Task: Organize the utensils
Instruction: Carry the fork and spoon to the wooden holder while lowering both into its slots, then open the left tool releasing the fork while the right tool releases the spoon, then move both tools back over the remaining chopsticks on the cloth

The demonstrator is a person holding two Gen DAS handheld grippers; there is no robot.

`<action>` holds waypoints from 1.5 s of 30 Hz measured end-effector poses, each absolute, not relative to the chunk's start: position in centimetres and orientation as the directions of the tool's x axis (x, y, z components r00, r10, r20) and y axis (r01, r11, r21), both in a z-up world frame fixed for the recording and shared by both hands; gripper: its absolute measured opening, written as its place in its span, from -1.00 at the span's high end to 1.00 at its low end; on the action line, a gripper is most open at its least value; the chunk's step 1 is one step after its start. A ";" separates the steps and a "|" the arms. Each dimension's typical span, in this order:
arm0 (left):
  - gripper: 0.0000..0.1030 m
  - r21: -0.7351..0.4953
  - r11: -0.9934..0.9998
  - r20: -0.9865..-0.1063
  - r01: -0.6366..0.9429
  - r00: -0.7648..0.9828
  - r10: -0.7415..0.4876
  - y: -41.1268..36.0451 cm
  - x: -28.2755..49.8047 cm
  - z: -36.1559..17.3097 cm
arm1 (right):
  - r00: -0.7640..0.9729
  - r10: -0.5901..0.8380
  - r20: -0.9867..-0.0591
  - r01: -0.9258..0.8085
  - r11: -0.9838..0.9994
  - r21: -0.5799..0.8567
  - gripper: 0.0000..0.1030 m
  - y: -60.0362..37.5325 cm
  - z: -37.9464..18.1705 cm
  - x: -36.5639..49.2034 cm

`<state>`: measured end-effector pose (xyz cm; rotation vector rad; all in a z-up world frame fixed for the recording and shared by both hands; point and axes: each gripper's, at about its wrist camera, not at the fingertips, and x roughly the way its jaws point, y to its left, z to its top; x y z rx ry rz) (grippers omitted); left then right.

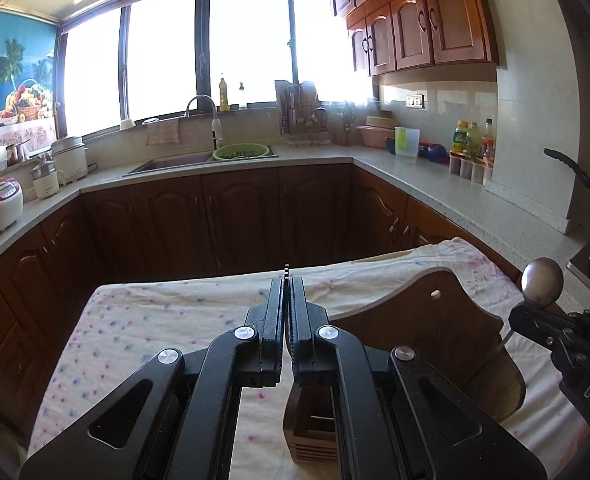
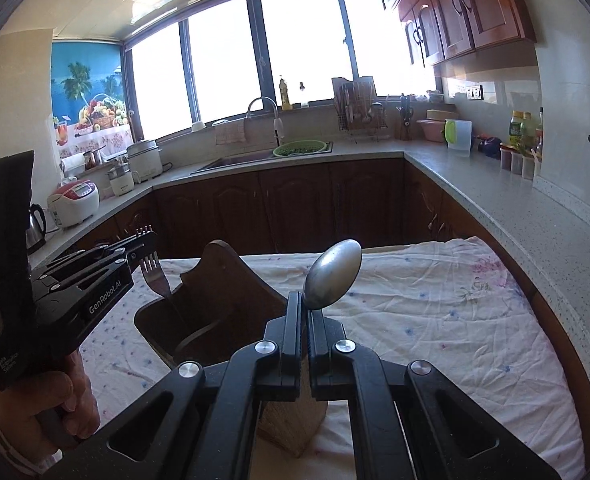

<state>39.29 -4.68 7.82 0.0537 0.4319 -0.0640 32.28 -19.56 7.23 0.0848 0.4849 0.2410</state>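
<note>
Utensils, both raised: our right gripper (image 2: pixel 305 312) pinches a spoon (image 2: pixel 333 274), bowl up, above the wooden holder (image 2: pixel 219 304); our left gripper (image 2: pixel 145 246) clamps a fork (image 2: pixel 155 276), tines up, its handle reaching into the holder on the floral cloth (image 2: pixel 415 320).

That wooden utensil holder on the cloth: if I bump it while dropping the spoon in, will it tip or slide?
The wooden utensil holder looks thick-walled with a tall back, so probably fairly heavy and stable. It sits on a wrinkled cloth, which may let it shift. The spoon looks smooth, rigid metal, likely to slip.
</note>
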 end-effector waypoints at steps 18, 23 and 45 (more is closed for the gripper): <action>0.83 0.006 0.993 -0.450 0.120 0.887 -0.104 -4.9 38.9 8.4 | 0.827 0.291 -0.481 -0.213 0.954 0.212 0.84 -20.2 6.4 32.5; -0.08 -0.024 0.996 -0.414 0.080 0.907 -0.083 -3.2 37.0 10.0 | 0.841 0.294 -0.454 -0.190 0.946 0.262 0.25 -21.8 7.4 31.6; -0.64 -0.213 0.976 -0.514 -0.054 0.855 -0.065 4.4 21.3 6.0 | 0.879 0.262 -0.399 -0.116 0.928 0.353 -0.92 -25.5 6.4 16.7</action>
